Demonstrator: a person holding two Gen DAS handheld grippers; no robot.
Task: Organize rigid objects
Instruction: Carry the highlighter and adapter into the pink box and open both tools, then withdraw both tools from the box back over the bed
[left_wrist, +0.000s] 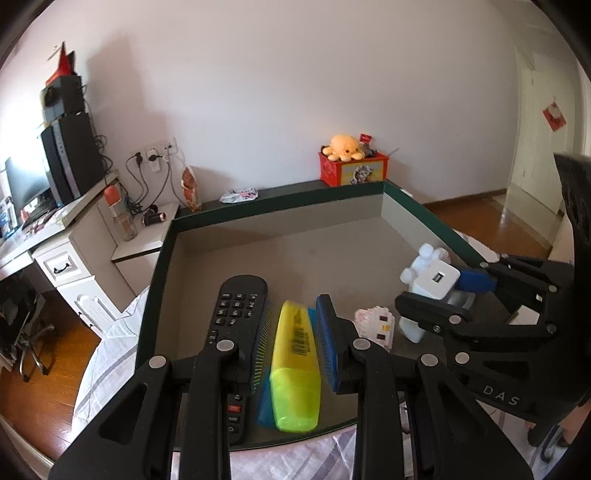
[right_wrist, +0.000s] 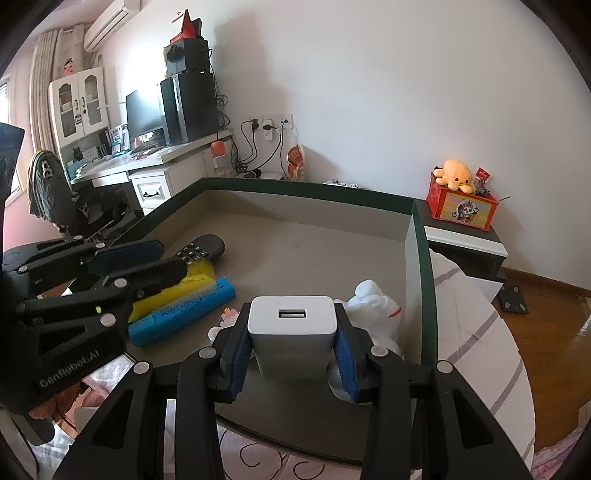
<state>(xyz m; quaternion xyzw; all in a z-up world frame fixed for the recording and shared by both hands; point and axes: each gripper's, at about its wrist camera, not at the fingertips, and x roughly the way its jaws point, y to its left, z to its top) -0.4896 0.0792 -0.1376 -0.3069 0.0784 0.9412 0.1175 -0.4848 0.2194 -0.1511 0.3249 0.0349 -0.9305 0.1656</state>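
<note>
- My left tool (left_wrist: 291, 354) is nearly closed, its pads clamped on the yellow highlighter (left_wrist: 294, 365), which lies lengthwise between them, low over the tray floor.
- Just under that highlighter, a blue highlighter (right_wrist: 183, 312) lies on the floor, touching it; my left finger partly hides both in the right view.
- Immediately left of the left tool, the black remote (left_wrist: 236, 321) lies flat, alongside the finger.
- My right tool (right_wrist: 291, 343) is part-open, gripping the white USB charger (right_wrist: 291, 328) by its sides, socket facing forward, held low in the tray.
- Right behind and right of the charger, a white bottle-like thing (right_wrist: 373, 299); left of it, a small pink-and-white piece (left_wrist: 375, 325).
- Beyond both tools, bare floor runs to the green-rimmed tray (right_wrist: 421, 258) walls.
- My read: both tools are in the placing step, each item brought down into the tray.
- The next move calls for easing the pads apart so each piece settles flat, then backing out without nudging the remote or the bottle.
</note>
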